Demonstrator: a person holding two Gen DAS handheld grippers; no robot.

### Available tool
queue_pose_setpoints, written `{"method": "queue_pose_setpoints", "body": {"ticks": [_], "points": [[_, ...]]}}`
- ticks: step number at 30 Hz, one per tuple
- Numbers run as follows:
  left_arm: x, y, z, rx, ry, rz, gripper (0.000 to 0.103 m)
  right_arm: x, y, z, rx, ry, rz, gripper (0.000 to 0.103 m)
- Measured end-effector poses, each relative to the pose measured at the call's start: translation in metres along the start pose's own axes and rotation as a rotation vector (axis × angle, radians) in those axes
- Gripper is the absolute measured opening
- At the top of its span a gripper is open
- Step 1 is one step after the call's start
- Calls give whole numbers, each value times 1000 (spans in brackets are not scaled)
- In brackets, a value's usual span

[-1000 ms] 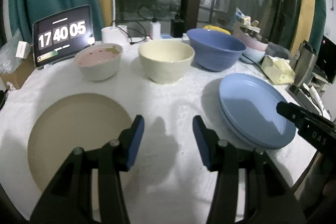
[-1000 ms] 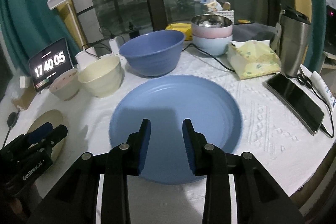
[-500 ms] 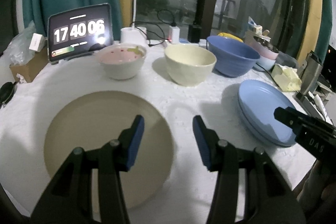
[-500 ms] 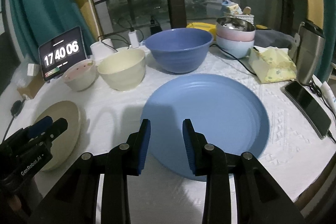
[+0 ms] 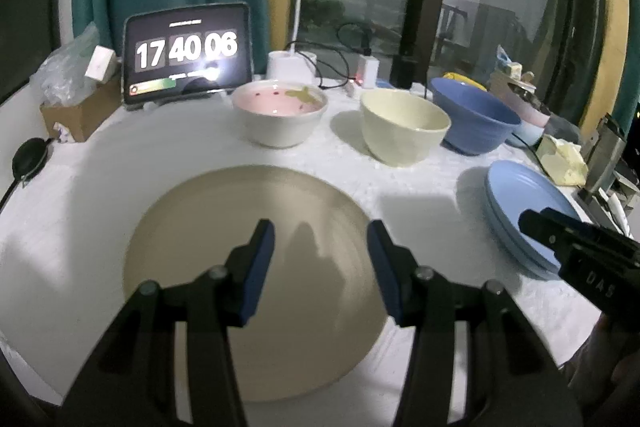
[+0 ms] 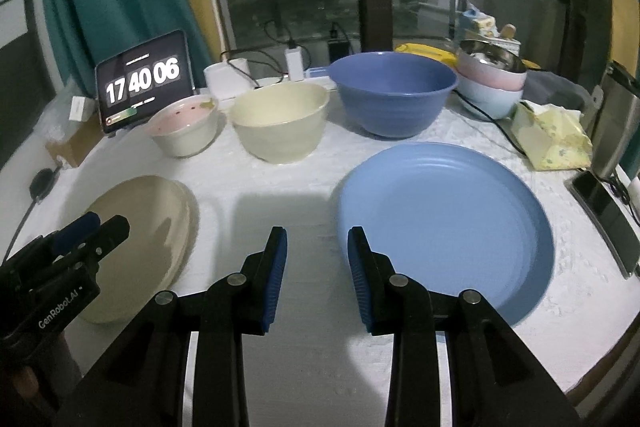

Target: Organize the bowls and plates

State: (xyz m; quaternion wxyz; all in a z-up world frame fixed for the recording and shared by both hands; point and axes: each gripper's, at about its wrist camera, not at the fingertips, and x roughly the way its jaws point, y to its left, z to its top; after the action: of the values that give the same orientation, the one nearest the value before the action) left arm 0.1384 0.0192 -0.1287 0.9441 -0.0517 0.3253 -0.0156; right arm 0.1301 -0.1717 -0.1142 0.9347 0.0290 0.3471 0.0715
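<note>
**Plates and bowls: the left tool swings over to the beige plate**

Plates and bowls all rest on the white tabletop (image 6: 304,187), not yet gathered. The biggest change is in the left wrist view: one second ago the left hand-held gripper (image 5: 320,251) pointed at bare cloth between the two plates, and now the beige plate (image 5: 256,267) fills the space under its fingers, which stay wide apart and hold nothing. I judge it is lining up for a first grasp of this plate.

The right hand-held gripper (image 6: 316,259) has drifted left; the blue plate (image 6: 444,223) was centred under it and now lies to its right. Its fingers are also apart and empty.

Behind stand, left to right, the pink-lined bowl (image 6: 186,129), the cream bowl (image 6: 280,123) and the blue bowl (image 6: 394,93), each apart from the others.

Writing: the tablet clock (image 6: 142,83) reads 17 40 06, one second later than before. The left tool's body shows "GenRobot.AI" in the right wrist view; the right tool shows the letters "DAS", only partly readable.
</note>
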Motion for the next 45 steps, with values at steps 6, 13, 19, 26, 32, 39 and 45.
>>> {"method": "queue_pose_setpoints", "body": {"ticks": [6, 13, 19, 26, 32, 39, 45], "points": [[-4, 17, -2, -21, -8, 21, 50, 6, 21, 0, -31, 11, 16, 34], [-4, 41, -4, -45, -16, 71, 50, 13, 40, 2, -63, 24, 33, 34], [-7, 60, -6, -71, -24, 108, 50, 22, 57, 2, -90, 38, 53, 34], [-6, 80, -7, -98, -15, 165, 50, 33, 71, 1, -113, 61, 69, 34], [1, 97, -10, -124, 11, 190, 50, 44, 81, -1, -128, 87, 82, 34], [10, 109, -13, -138, 44, 203, 50, 57, 93, -2, -145, 115, 100, 34], [19, 114, -16, -133, 83, 205, 50, 69, 98, -2, -147, 144, 112, 34]]}}
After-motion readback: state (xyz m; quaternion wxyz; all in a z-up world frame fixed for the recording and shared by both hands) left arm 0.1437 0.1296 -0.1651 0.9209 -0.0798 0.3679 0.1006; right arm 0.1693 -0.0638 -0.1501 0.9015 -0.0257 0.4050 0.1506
